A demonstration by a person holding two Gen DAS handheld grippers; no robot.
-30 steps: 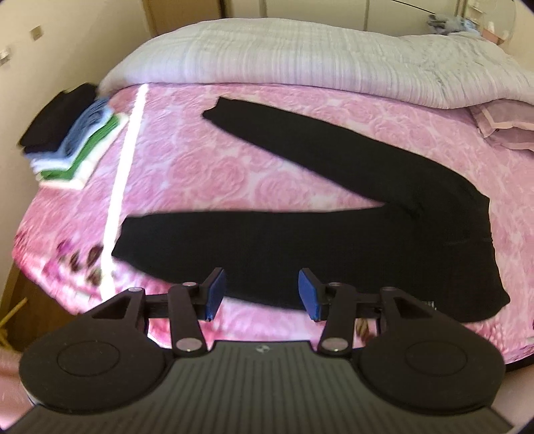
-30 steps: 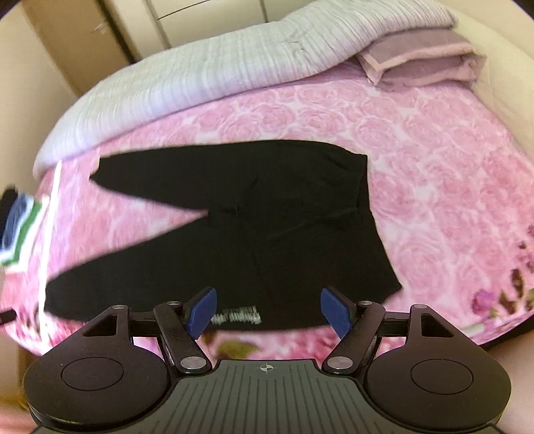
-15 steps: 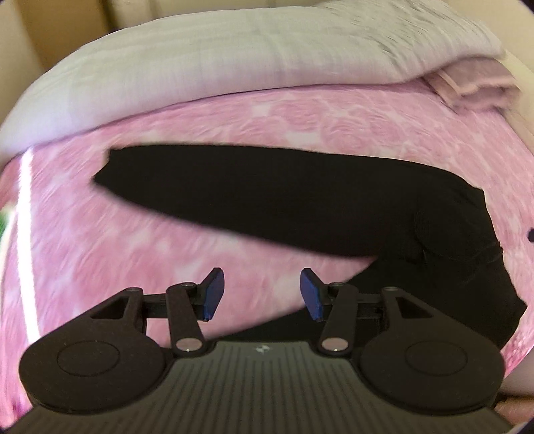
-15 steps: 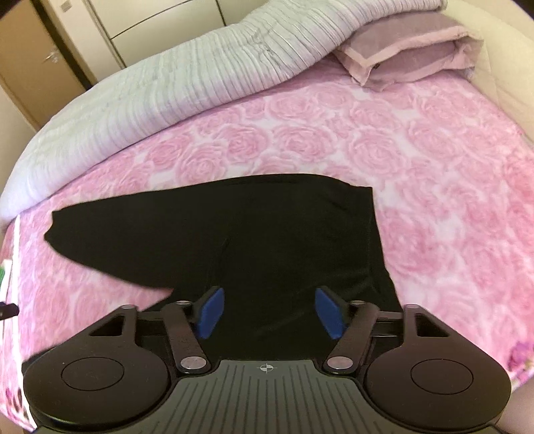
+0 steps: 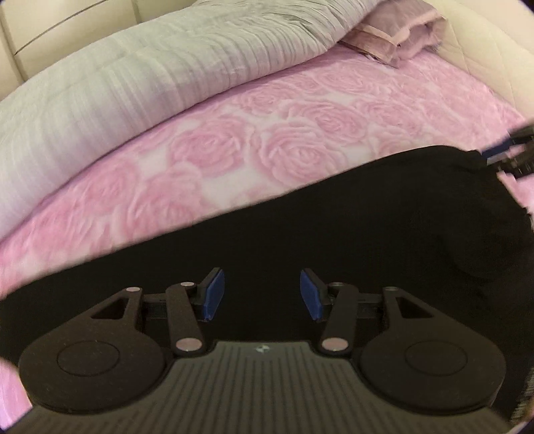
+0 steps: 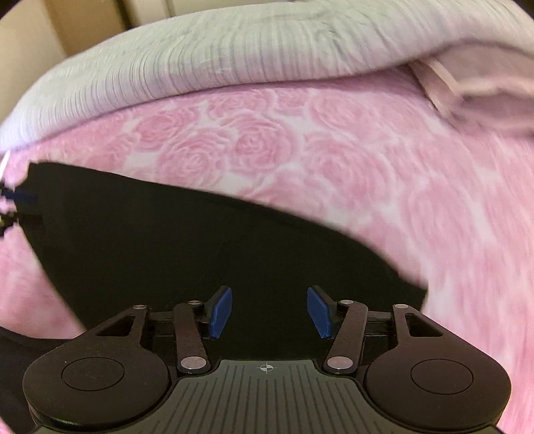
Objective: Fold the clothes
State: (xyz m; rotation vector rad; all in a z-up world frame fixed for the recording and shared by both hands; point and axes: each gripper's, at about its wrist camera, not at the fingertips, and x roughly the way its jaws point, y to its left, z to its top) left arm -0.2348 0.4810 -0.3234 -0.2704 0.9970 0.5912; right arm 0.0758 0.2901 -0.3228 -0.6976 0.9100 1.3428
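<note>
Black trousers (image 5: 333, 240) lie flat on the pink rose-patterned bed. My left gripper (image 5: 262, 293) is open, low over the far trouser leg, nothing between its blue pads. My right gripper (image 6: 268, 312) is open, low over the waist end of the trousers (image 6: 200, 247), also empty. The right gripper's blue tip shows at the right edge of the left wrist view (image 5: 500, 152), by the waistband corner. The left gripper's tip shows at the left edge of the right wrist view (image 6: 20, 197). The near leg is out of view.
A grey ribbed duvet (image 5: 150, 80) is bunched along the far side of the bed, also in the right wrist view (image 6: 233, 56). A pink pillow (image 5: 400, 30) lies at the far right corner. Bare pink bedspread (image 6: 400, 173) lies between the trousers and the duvet.
Both grippers have moved forward and down close to the trousers. The clothes pile at the bed's left has left the left view. Both grippers stay open.
</note>
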